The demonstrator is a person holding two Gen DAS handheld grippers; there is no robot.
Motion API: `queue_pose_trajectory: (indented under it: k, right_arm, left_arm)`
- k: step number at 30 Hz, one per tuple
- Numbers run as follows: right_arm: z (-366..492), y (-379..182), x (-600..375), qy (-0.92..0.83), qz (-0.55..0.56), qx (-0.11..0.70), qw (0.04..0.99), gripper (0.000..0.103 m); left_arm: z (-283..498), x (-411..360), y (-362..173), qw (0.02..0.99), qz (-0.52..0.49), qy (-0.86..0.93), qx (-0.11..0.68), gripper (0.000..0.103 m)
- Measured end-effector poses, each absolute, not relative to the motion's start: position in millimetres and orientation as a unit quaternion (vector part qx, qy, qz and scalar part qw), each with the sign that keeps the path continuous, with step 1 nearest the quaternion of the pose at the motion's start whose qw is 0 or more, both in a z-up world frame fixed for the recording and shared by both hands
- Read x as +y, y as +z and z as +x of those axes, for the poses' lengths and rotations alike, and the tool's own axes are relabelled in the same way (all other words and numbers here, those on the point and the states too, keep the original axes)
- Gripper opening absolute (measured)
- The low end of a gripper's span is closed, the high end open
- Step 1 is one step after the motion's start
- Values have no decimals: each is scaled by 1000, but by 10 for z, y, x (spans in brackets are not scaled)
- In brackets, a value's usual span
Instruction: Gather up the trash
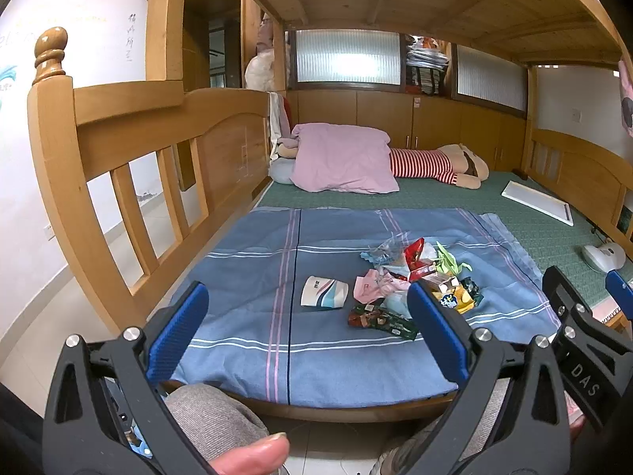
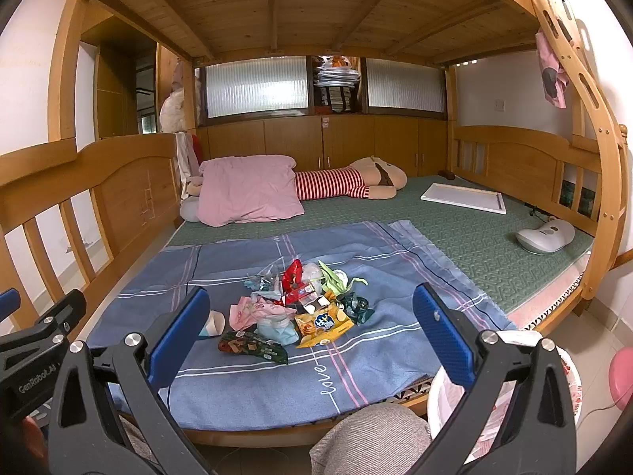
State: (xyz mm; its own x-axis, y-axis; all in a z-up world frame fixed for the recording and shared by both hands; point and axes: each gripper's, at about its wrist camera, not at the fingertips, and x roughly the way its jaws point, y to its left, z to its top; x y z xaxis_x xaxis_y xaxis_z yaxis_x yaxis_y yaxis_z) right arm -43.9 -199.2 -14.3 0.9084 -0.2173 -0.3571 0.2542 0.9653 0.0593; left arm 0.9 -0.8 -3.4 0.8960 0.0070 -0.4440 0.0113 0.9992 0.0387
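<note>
A pile of trash [image 1: 415,281] lies on a blue striped sheet [image 1: 253,277] on the lower bunk; it also shows in the right wrist view [image 2: 300,308]. It holds a crushed paper cup [image 1: 323,293], a pink wrapper [image 2: 257,312], a dark green wrapper [image 2: 253,346], a yellow snack bag [image 2: 322,322] and a red packet [image 2: 292,275]. My left gripper [image 1: 306,314] is open and empty, short of the bed edge. My right gripper [image 2: 310,318] is open and empty, also short of the edge. A white bin with a liner [image 2: 502,392] stands on the floor at the lower right.
A pink pillow [image 2: 245,192], a striped plush toy [image 2: 348,182], a white board [image 2: 463,198] and a white device [image 2: 546,235] lie on the green mat [image 2: 455,233]. Wooden rails [image 1: 130,182] flank the bed, upper bunk overhead. Grey-clad knees [image 2: 368,439] sit below.
</note>
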Motion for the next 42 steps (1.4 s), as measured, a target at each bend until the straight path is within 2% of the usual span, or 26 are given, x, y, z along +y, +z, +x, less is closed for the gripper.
queue_pose_trajectory:
  k: [42]
  right_arm:
    - [-448, -107, -1988, -121, 53, 174, 976, 100]
  left_arm:
    - [4, 39, 17, 972, -9, -31, 233, 100]
